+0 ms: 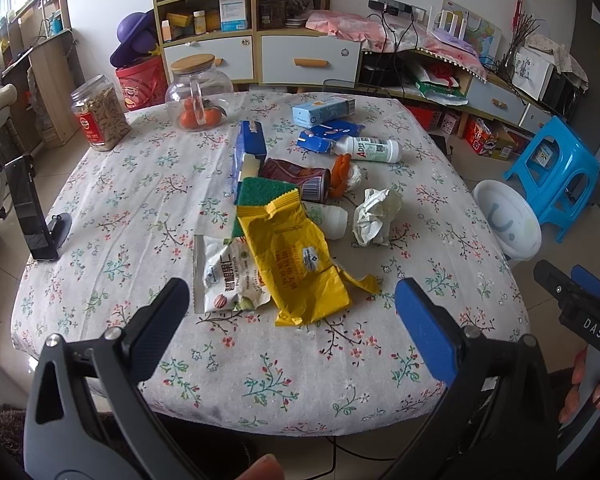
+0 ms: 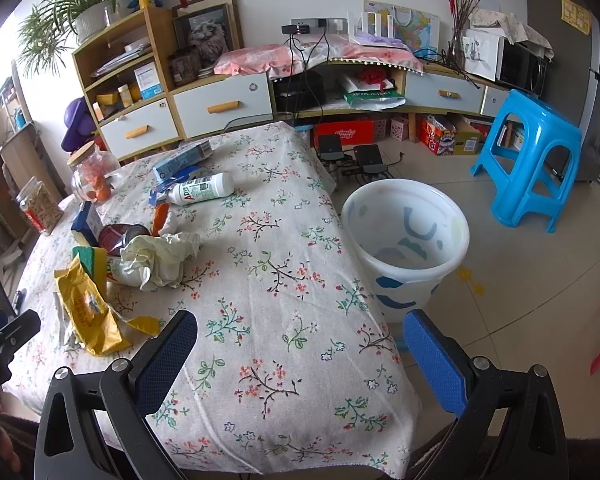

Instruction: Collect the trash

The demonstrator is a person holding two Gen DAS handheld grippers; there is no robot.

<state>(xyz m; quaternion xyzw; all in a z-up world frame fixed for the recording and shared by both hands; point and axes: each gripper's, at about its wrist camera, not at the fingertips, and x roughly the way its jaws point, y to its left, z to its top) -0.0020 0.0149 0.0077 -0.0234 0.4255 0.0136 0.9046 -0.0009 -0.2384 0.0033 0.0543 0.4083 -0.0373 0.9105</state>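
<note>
Trash lies in the middle of the flowered table (image 1: 148, 184): a yellow wrapper (image 1: 300, 268), a white snack bag (image 1: 228, 276), crumpled paper (image 1: 374, 216), a dark can (image 1: 300, 178), a green-and-yellow sponge (image 1: 260, 192), blue cartons (image 1: 324, 110) and a white bottle (image 1: 374, 148). My left gripper (image 1: 292, 300) hangs open over the table's near edge, just short of the yellow wrapper. My right gripper (image 2: 300, 340) is open and empty over the table's near right corner. A white bin (image 2: 406, 236) stands on the floor beside the table, right of it.
A glass jar of oranges (image 1: 200, 96) and a jar of snacks (image 1: 100, 118) stand at the table's far left. A black phone stand (image 1: 32, 208) sits at the left edge. A blue stool (image 2: 532, 160) stands on the floor behind the bin; shelves line the wall.
</note>
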